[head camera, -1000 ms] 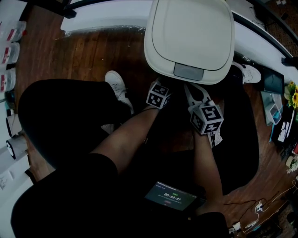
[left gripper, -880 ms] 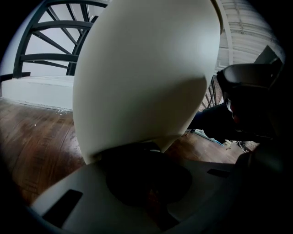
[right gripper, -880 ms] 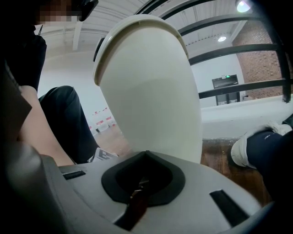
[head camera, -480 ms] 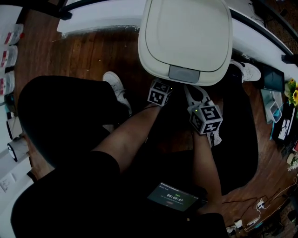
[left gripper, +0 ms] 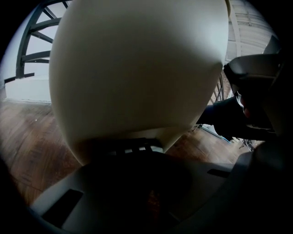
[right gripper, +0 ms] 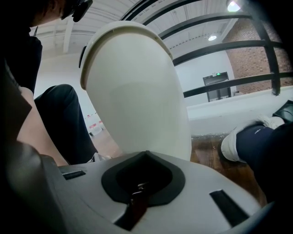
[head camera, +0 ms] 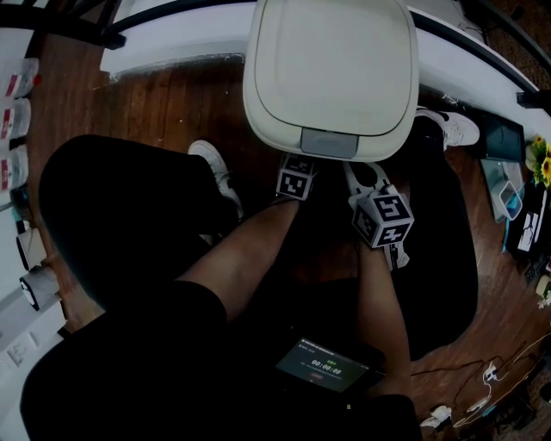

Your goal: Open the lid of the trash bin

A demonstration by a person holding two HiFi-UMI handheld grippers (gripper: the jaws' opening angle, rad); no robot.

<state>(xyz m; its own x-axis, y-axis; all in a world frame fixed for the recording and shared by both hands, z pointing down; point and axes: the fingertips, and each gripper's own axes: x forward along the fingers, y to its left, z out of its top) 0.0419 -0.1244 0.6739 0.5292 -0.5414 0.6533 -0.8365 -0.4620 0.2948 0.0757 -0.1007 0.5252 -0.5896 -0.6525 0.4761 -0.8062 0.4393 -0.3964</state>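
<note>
Latch tab [head camera: 329, 143], grey plastic, on cream plastic bin lid [head camera: 331, 65] lies just ahead of left gripper [head camera: 299, 169]; right gripper [head camera: 365, 172] farther off. Both pressed together, empty.

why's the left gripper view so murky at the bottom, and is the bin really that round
Left gripper view: the trash bin fills the frame and the left gripper lies in its shadow, near black. Right gripper view: evenly lit, with a bright ceiling lamp top right. Both bulge the bin, which is wide-angle distortion; the head view shows a flatter lid.
</note>
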